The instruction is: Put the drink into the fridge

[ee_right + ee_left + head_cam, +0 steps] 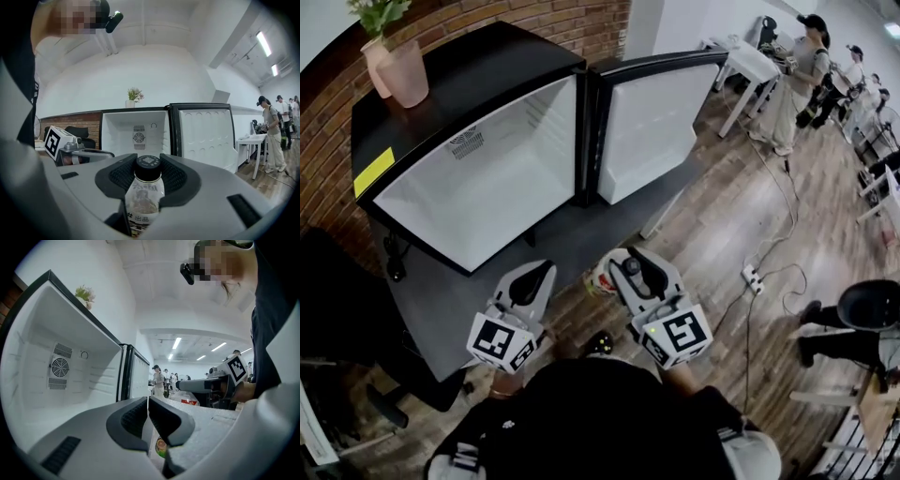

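**Bottle held level in front of the open fridge**

The right gripper (148,163) points level. Its jaws pinch the neck of a drink bottle (144,194) just under the black cap. The bottle stands upright between the jaws, with its body hanging below them. In the head view the right gripper (624,264) reaches forward from the person's chest, and its marker cube (677,334) sits at the rear, just above the right hand (679,373).

Straight ahead of the right jaws, and apart from them, stands the fridge (136,133). Its inside is white, and its door (206,133) is swung wide to the right of the jaws. A potted plant (131,99) stands on top of the fridge, above and a little left of the jaws.

The left gripper (148,401) is also level and sits beside the right one. Its jaws are pressed together with nothing between them. The fridge (56,362) lies ahead and to the left of these jaws. The right gripper (206,385) shows to their right.

From the head view, the fridge (469,80) rests on a dark desk (441,300). The edge of the desk lies under both grippers' jaws.
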`<control>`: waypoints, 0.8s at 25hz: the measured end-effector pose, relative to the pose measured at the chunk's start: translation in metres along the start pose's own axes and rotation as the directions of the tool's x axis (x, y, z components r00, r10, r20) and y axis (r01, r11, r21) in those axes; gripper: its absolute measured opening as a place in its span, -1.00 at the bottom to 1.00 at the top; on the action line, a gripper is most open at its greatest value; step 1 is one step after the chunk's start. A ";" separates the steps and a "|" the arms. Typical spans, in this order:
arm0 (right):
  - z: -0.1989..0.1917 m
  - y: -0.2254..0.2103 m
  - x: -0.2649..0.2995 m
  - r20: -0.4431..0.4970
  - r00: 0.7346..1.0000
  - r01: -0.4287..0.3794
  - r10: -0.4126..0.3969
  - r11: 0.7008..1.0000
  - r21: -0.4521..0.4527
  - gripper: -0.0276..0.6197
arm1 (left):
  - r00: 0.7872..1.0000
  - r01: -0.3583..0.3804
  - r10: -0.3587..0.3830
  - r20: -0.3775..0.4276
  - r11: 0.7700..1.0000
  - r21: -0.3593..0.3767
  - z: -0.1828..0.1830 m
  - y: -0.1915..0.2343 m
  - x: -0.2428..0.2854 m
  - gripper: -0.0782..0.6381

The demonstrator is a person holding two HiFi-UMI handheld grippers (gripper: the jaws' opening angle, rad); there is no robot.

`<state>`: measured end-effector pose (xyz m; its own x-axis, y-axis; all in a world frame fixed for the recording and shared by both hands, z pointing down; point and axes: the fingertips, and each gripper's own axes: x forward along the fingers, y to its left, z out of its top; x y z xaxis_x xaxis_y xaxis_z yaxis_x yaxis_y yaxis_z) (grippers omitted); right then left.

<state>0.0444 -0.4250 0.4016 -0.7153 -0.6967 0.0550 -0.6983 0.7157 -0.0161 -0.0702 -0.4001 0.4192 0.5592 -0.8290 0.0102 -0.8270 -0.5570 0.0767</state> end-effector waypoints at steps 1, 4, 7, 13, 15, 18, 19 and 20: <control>0.000 -0.002 0.006 -0.003 1.000 -0.017 0.017 1.000 0.001 -0.47 | 1.000 -0.017 0.017 0.000 1.000 0.000 0.000 0.004 0.001 -0.79; -0.001 -0.004 0.022 -0.013 0.996 -0.087 0.087 0.996 0.008 -0.47 | 0.996 -0.087 0.087 0.003 0.996 -0.003 0.002 0.014 0.001 -0.79; -0.003 -0.009 0.037 -0.024 0.987 -0.156 0.156 0.988 0.018 -0.47 | 0.987 -0.160 0.160 0.005 0.987 -0.007 0.004 0.021 0.003 -0.79; -0.003 -0.012 0.069 -0.031 0.958 -0.283 0.284 0.959 0.010 -0.47 | 0.951 -0.308 0.309 0.001 0.951 -0.011 0.003 0.038 -0.001 -0.79; -0.004 -0.011 0.080 -0.029 0.945 -0.326 0.326 0.945 0.009 -0.47 | 0.934 -0.356 0.356 -0.002 0.934 -0.010 0.000 0.043 -0.007 -0.79; -0.006 -0.007 0.096 -0.027 0.923 -0.384 0.384 0.923 0.001 -0.47 | 0.905 -0.425 0.425 -0.005 0.905 -0.011 -0.002 0.049 -0.019 -0.79; -0.006 -0.005 0.102 -0.028 0.917 -0.397 0.397 0.918 -0.006 -0.47 | 0.897 -0.442 0.442 -0.008 0.897 -0.012 -0.004 0.051 -0.022 -0.79; -0.007 -0.004 0.107 -0.029 0.912 -0.409 0.409 0.912 -0.009 -0.47 | 0.889 -0.457 0.457 -0.013 0.889 -0.014 -0.005 0.053 -0.025 -0.79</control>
<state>-0.0294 -0.5024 0.4143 -0.9371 -0.3416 0.0720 -0.3443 0.9384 -0.0279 -0.1282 -0.4084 0.4279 0.1200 -0.9911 0.0573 -0.9903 -0.1154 0.0773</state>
